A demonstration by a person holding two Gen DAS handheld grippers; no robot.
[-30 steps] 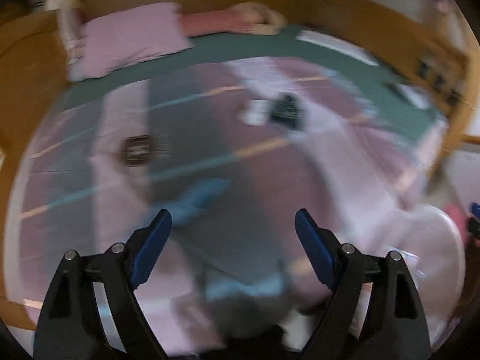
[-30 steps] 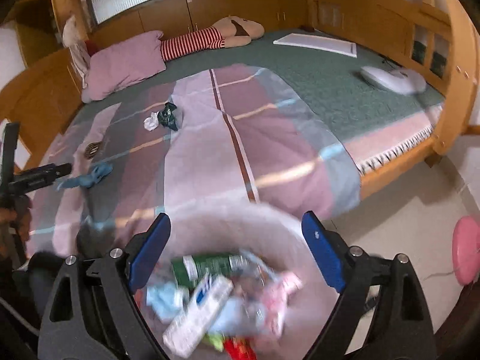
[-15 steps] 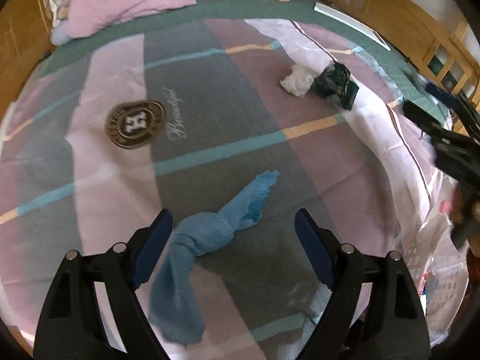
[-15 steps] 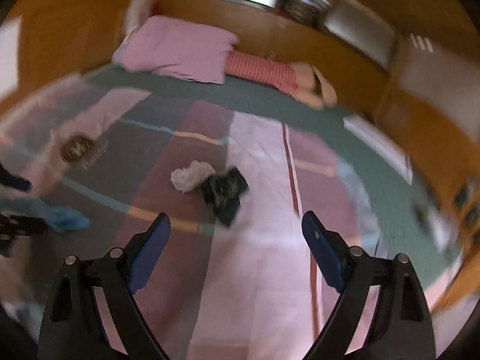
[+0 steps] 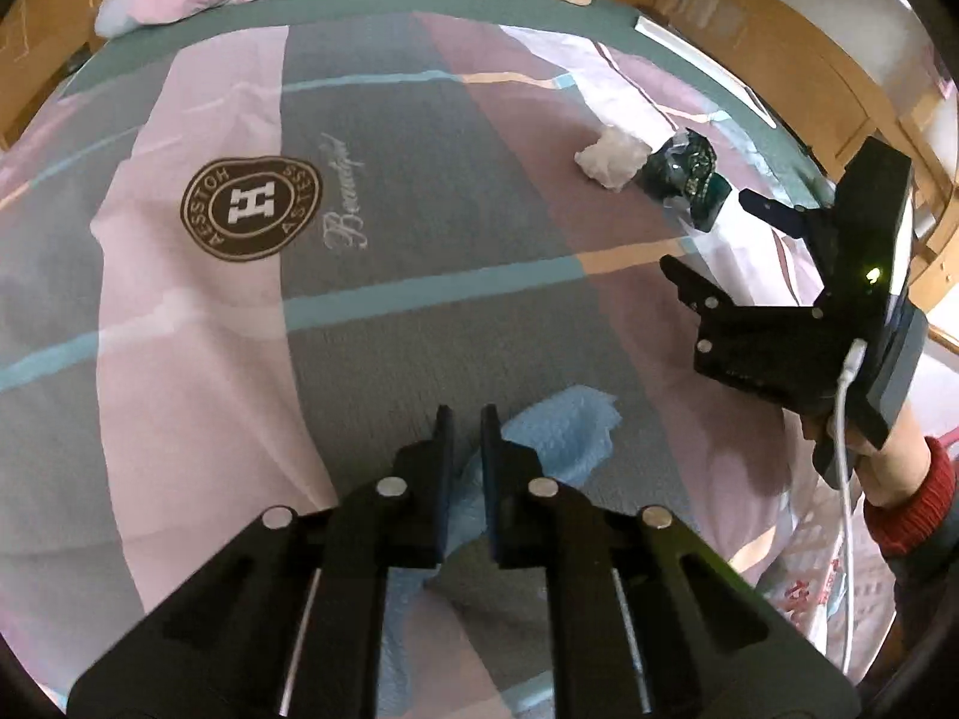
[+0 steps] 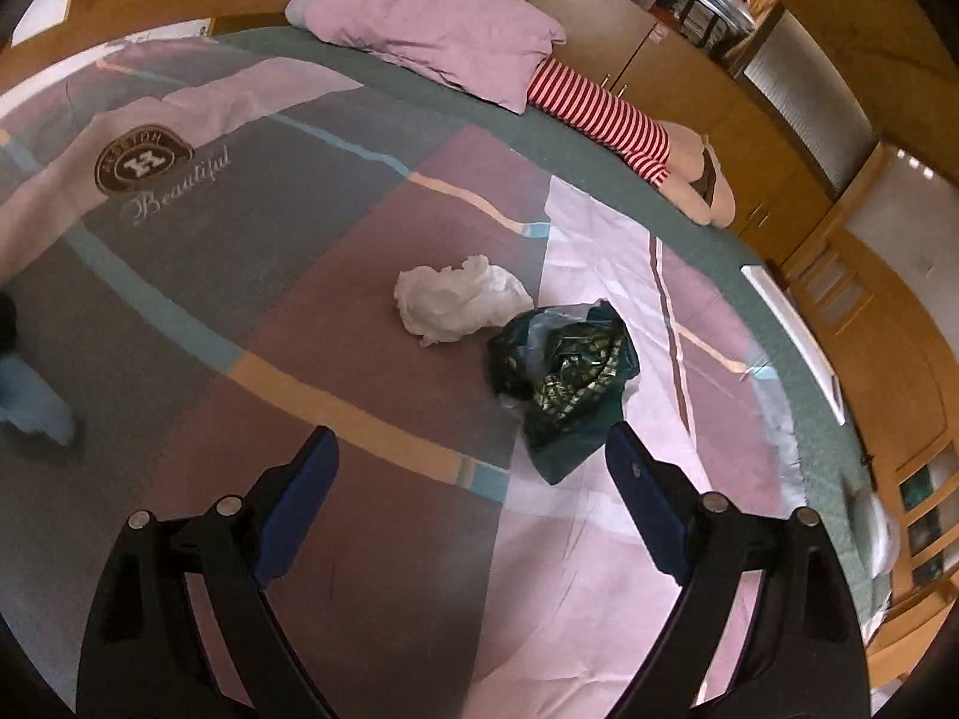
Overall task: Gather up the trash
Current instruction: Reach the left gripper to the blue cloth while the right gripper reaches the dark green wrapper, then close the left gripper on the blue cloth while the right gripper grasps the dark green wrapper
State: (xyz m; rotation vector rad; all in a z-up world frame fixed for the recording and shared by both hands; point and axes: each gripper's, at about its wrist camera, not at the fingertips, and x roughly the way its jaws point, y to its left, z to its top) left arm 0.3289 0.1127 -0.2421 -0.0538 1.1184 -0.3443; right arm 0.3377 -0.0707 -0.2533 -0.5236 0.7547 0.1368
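Note:
My left gripper point(image 5: 466, 419) is shut on a crumpled blue paper towel point(image 5: 563, 425) that lies on the bed cover; the towel also shows at the left edge of the right wrist view point(image 6: 33, 401). A white tissue wad point(image 6: 458, 299) and a dark green plastic bag point(image 6: 563, 377) lie side by side further up the bed, also seen in the left wrist view as the tissue point(image 5: 611, 156) and the bag point(image 5: 686, 177). My right gripper point(image 6: 470, 455) is open and empty, hovering just short of the green bag; it appears in the left wrist view point(image 5: 713, 245).
The patchwork bed cover point(image 5: 371, 275) carries a round brown logo point(image 5: 252, 207). A purple pillow point(image 6: 431, 18) and a striped doll point(image 6: 605, 108) lie at the head. Wooden bed frame and cabinets point(image 6: 839, 275) run along the far side. A white bag point(image 5: 803, 563) sits at the lower right.
My left gripper has closed on the blue paper towel. My right gripper has moved in over the bed toward the tissue and green bag.

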